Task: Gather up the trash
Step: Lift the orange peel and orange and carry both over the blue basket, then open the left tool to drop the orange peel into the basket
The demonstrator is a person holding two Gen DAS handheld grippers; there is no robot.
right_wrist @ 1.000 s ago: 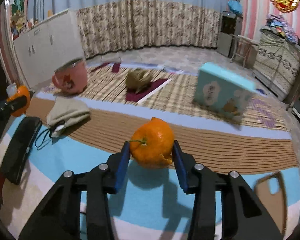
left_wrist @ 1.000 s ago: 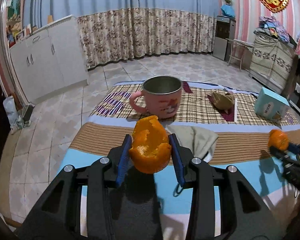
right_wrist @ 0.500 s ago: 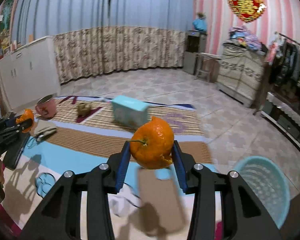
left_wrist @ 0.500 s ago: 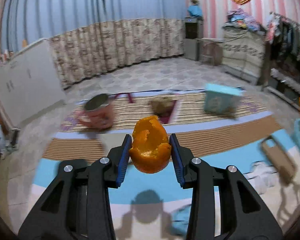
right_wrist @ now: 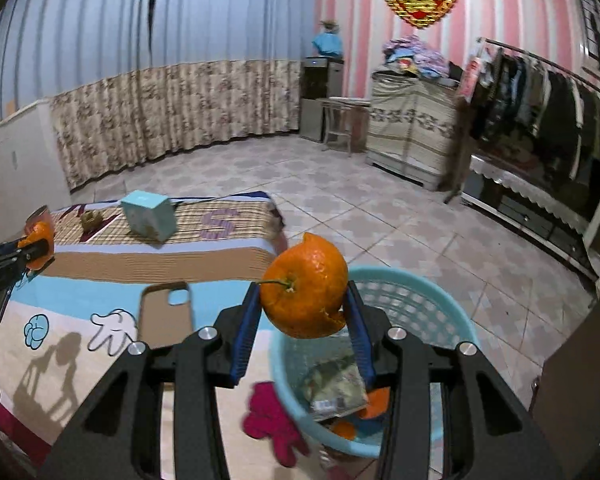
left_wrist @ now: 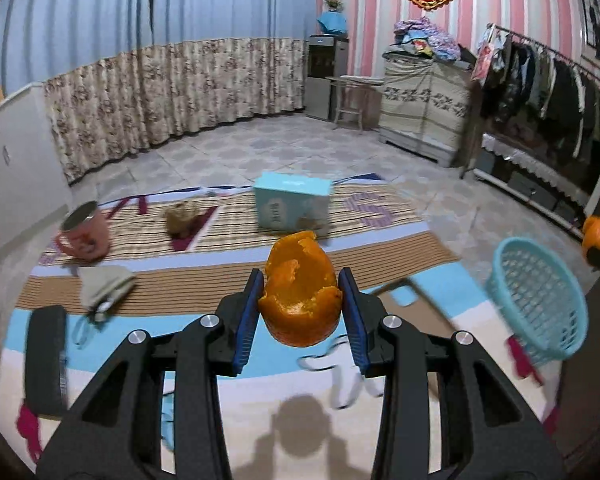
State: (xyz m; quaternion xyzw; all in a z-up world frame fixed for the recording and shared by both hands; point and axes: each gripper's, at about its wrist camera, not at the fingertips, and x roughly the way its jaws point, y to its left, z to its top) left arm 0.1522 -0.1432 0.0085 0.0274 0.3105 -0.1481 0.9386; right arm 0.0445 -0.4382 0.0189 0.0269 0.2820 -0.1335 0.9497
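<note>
Two peels are in the air, one in each gripper. The left gripper (left_wrist: 300,308) is clenched on an orange peel shell (left_wrist: 300,292), torn side up and toward the camera, blue pads pressing its two flanks. The right gripper (right_wrist: 300,312) is clenched on a second peel (right_wrist: 306,288), a rounder piece with its stem on, pinched the same way across its widest part. That one hangs over the near rim of the basket (right_wrist: 440,308), a pale blue plastic one standing on the tiled floor just off the edge of the bed (right_wrist: 100,272). Inside the basket lie a crumpled wrapper (right_wrist: 338,388) and more orange scraps. In the left view the basket (left_wrist: 540,300) sits off to the right, well apart from the shell.

Both peels are probably very light, hollow and soft, so they should carry easily but will fold or tear if squeezed harder. A hold across the broad middle, as now, looks right; the ragged torn edges would likely crumble under the pads. Waxy skin could slip a little, though the weight is too small for that to matter much.

For the right peel, letting go over the basket mouth looks like the step in hand. The left one has some way to travel first.
</note>
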